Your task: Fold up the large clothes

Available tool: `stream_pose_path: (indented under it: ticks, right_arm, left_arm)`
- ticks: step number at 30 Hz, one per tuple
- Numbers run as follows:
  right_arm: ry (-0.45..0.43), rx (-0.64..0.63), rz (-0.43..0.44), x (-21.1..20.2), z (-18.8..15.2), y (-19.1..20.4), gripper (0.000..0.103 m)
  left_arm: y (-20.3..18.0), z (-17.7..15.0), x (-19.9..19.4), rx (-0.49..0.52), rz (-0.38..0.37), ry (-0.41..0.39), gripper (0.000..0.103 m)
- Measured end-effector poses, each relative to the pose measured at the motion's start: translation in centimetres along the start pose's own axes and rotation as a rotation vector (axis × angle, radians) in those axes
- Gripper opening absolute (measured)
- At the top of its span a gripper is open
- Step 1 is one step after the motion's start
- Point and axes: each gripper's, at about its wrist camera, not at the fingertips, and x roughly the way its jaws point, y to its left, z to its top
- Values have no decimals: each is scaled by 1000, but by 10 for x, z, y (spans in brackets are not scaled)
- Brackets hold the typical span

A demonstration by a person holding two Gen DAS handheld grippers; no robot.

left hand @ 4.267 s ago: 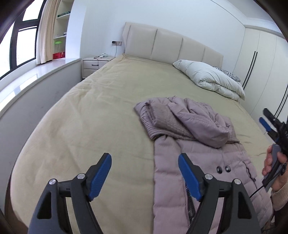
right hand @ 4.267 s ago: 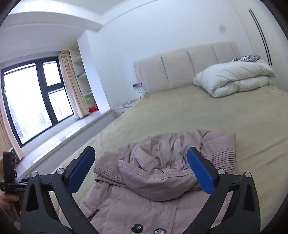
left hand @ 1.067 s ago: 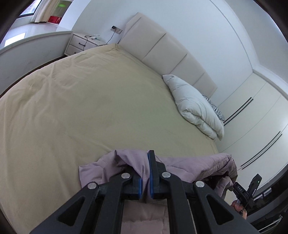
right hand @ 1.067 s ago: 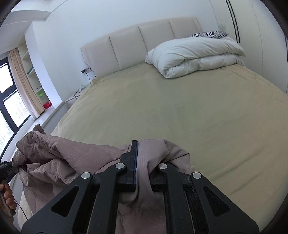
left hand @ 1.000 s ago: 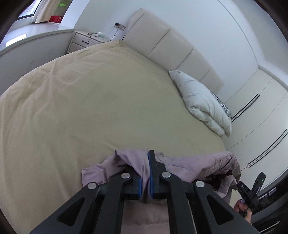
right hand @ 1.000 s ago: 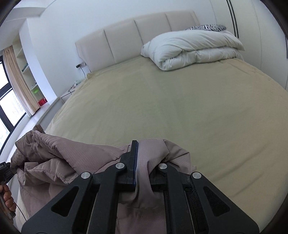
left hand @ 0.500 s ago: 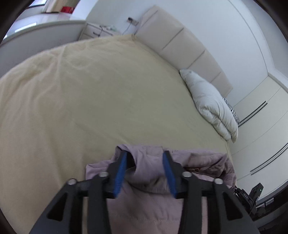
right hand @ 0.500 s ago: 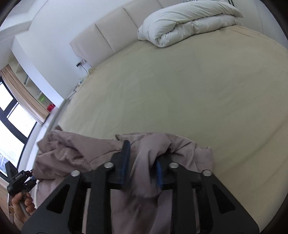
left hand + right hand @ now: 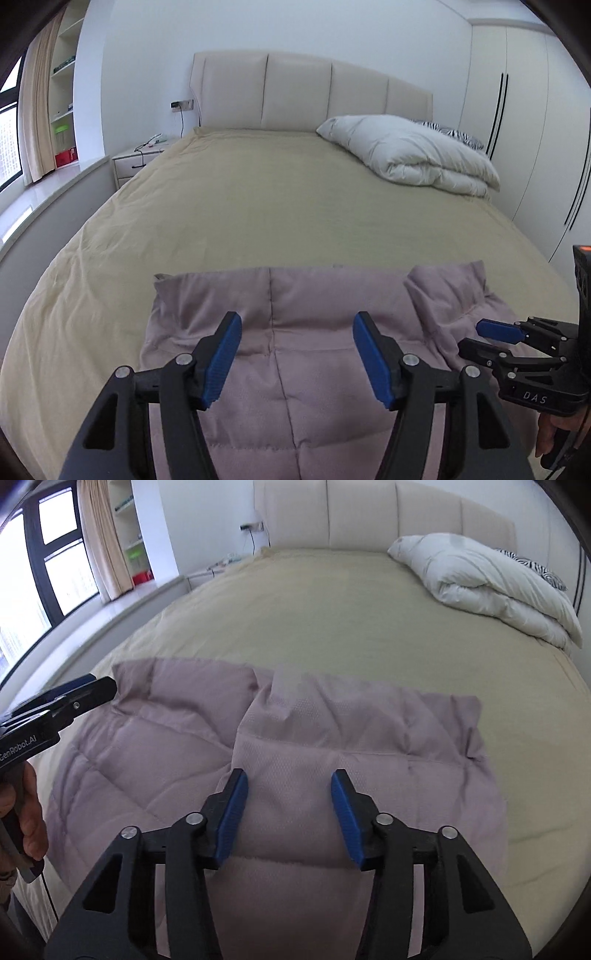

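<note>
A mauve quilted jacket lies folded flat near the front edge of the beige bed. My left gripper hovers over the jacket's left half, its jaws opening, with no fabric pinched between the blue pads. In the right wrist view the same jacket spreads across the bed, and my right gripper hangs over its middle fold, jaws apart and closing, with nothing gripped. Each gripper shows in the other's view: the right gripper at the jacket's right edge, the left gripper at its left corner.
A folded white duvet and a zebra-print pillow lie at the head of the bed on the right, below the padded headboard. A nightstand and window ledge stand left. Wardrobe doors line the right wall.
Both grippers, shut on the jacket's fold a second ago, have let go and drawn back. The jacket now lies spread flat on the bed.
</note>
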Motion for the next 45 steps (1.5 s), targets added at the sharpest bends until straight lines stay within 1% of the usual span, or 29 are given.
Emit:
stream_pose_path:
  ticks: [2, 4, 5, 7, 9, 11, 15, 19, 24, 27, 34, 37, 39, 40, 41, 43, 44, 45]
  right_arm:
    - [26, 14, -12, 23, 2, 1, 39]
    - [44, 52, -14, 44, 8, -6, 34]
    - [46, 71, -11, 54, 11, -13, 33]
    - [49, 91, -20, 72, 17, -21, 33]
    - [44, 86, -37, 85, 21, -23, 33]
    - [38, 91, -38, 97, 23, -25, 33]
    - [20, 141, 4, 114, 24, -39, 33]
    - [-6, 187, 51, 119, 20, -47, 33]
    - [-33, 179, 38, 112, 14, -43, 33]
    - [-44, 173, 25, 114, 9, -41, 33]
    - [-52, 173, 16, 107, 6, -34, 33]
    - [-48, 177, 34, 99, 11, -35, 34]
    - [-56, 202, 70, 81, 11, -41, 34]
    - [-70, 218, 80, 69, 9, -45, 35]
    - [-107, 241, 84, 51, 5, -50, 35]
    - [-197, 285, 51, 15, -7, -61, 39]
    - [-240, 308, 23, -4, -16, -69, 40]
    - [-265, 321, -6, -16, -23, -74, 45]
  left_arm:
    - [2, -4, 26, 22, 35, 51, 63]
    - [12, -9, 51, 13, 55, 105, 63]
    - [15, -10, 60, -2, 55, 113, 64]
    - [21, -7, 73, -26, 59, 115, 64]
    - [18, -3, 84, -8, 77, 107, 64]
    - [18, -2, 95, -5, 79, 111, 64]
    - [26, -4, 111, -45, 49, 113, 64]
    - [24, -9, 116, -49, 41, 106, 64]
    - [23, -13, 115, -45, 43, 101, 64]
    - [20, -13, 115, -34, 57, 98, 65]
    - [15, -15, 117, -22, 75, 99, 65]
    - [20, -11, 112, -57, 35, 125, 64]
    - [21, -10, 92, -77, 33, 121, 63]
    - [17, -13, 75, -73, 31, 94, 63]
    - [11, -17, 58, -65, 18, 67, 63]
    - [-5, -25, 28, -41, -24, 27, 63]
    - [-17, -29, 16, -12, -44, 7, 65]
    - [-29, -33, 10, 26, -46, -7, 67]
